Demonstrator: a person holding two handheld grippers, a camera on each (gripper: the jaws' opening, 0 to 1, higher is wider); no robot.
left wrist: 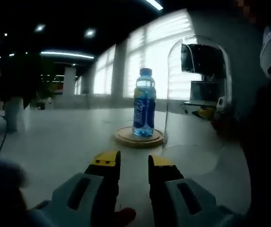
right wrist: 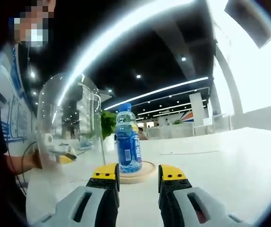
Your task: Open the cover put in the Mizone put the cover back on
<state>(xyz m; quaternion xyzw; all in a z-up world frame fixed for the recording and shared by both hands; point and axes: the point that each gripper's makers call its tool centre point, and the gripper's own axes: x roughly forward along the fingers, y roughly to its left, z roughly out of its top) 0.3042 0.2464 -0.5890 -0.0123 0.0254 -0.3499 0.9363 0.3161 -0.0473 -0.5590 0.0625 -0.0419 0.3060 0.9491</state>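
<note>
The Mizone bottle [left wrist: 144, 102] stands upright on a round wooden base [left wrist: 139, 137], out on the white table [left wrist: 59, 142], its blue cap on and the blue label facing the left gripper view. The left gripper [left wrist: 134, 163] sits low and near, its yellow-tipped jaws parted with nothing between them, aimed at the base from a little way off.

The clear glass dome cover [left wrist: 199, 90] is off the base — it stands to the right of the bottle in the left gripper view, its rim down near the table just beside the base. Whether it rests on the table or is held slightly above it I cannot tell.

From the right gripper view the same bottle [right wrist: 127, 139] and wooden base [right wrist: 137, 175] lie just beyond the right gripper [right wrist: 138, 172], whose jaws are likewise spread and empty. There the glass dome cover [right wrist: 69, 120] shows to the left of the bottle, and a person's hand [right wrist: 43, 158] is at its lower edge with something yellow beside it. Ceiling strip lights and bright windows fill the far background.
</note>
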